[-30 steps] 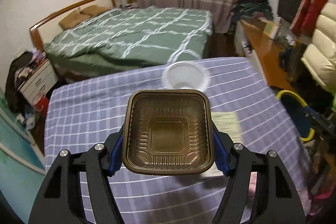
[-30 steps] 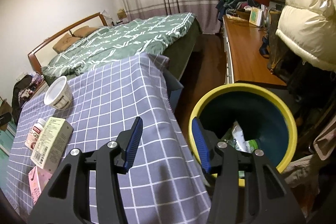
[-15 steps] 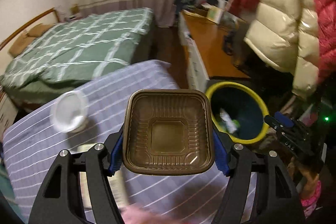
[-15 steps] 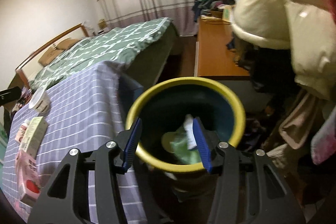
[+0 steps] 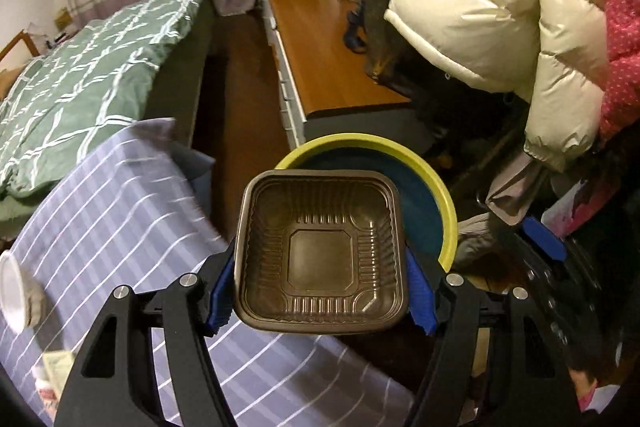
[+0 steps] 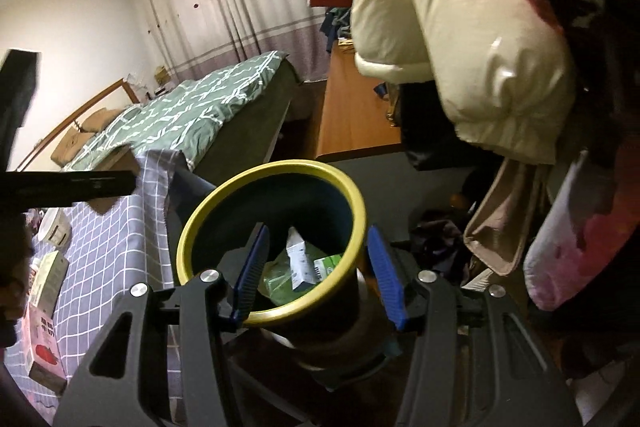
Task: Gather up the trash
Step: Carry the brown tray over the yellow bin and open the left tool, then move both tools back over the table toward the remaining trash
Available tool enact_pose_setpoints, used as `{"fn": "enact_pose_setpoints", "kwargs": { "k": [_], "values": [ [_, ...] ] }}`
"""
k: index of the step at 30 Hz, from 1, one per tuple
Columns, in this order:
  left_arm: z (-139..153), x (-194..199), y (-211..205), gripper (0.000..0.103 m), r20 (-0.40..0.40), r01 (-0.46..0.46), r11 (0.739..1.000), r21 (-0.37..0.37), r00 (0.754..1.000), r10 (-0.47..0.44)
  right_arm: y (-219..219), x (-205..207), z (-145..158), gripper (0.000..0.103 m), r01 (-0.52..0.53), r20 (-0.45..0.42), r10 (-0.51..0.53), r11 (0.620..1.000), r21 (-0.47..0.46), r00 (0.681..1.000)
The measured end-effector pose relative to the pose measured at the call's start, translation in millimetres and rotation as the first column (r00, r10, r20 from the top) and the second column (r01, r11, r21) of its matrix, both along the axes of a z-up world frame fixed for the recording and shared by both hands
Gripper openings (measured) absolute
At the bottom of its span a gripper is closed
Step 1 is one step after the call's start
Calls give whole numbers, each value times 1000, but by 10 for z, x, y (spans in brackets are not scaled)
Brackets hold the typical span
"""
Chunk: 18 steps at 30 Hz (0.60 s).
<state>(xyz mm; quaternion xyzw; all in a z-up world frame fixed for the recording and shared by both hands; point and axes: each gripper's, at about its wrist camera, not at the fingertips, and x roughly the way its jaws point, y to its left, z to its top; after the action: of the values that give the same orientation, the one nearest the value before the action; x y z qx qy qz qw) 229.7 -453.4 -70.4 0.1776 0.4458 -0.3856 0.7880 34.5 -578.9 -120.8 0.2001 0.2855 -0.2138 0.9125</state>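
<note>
A brown plastic tray [image 5: 322, 259] was pinched between the blue fingers [image 5: 219, 297] of the left gripper [image 5: 320, 291], its open side turned toward the camera. Beyond the tray and slightly to the right of the fingers, the yellow-rimmed bin [image 5: 444, 211] was seen on the floor, beside the edge of the checked surface [image 5: 120, 211]. A white cup [image 5: 16, 291] was seen on that surface, far to the left of the fingers.

The fingers [image 6: 252, 267] of the right gripper [image 6: 316, 271] were spread apart with nothing held between them. The bin [image 6: 208, 215] was framed just ahead of them, with green and white wrappers [image 6: 300, 263] lying inside. Cartons [image 6: 46, 279] were seen on the surface [image 6: 108, 247], well to the left.
</note>
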Motion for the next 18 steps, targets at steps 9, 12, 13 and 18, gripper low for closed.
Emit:
{"fn": "enact_pose_setpoints", "kwargs": {
  "k": [9, 12, 13, 18],
  "values": [
    [-122, 126, -465, 91, 24, 2, 1000, -9, 1000, -2, -42, -45, -31, 51, 1, 6, -1, 1000, 26, 1000],
    [27, 142, -311, 92, 6, -19, 998, -58, 1000, 20, -18, -24, -25, 51, -9, 5, 9, 1000, 26, 1000],
    [116, 129, -212, 92, 12, -25, 996, -80, 1000, 26, -15, -14, -28, 51, -12, 4, 12, 1000, 29, 1000],
    [563, -23, 469, 98, 111, -80, 975, -205, 988, 104, 61, 55, -50, 51, -35, -3, 35, 999, 37, 999]
  ]
}}
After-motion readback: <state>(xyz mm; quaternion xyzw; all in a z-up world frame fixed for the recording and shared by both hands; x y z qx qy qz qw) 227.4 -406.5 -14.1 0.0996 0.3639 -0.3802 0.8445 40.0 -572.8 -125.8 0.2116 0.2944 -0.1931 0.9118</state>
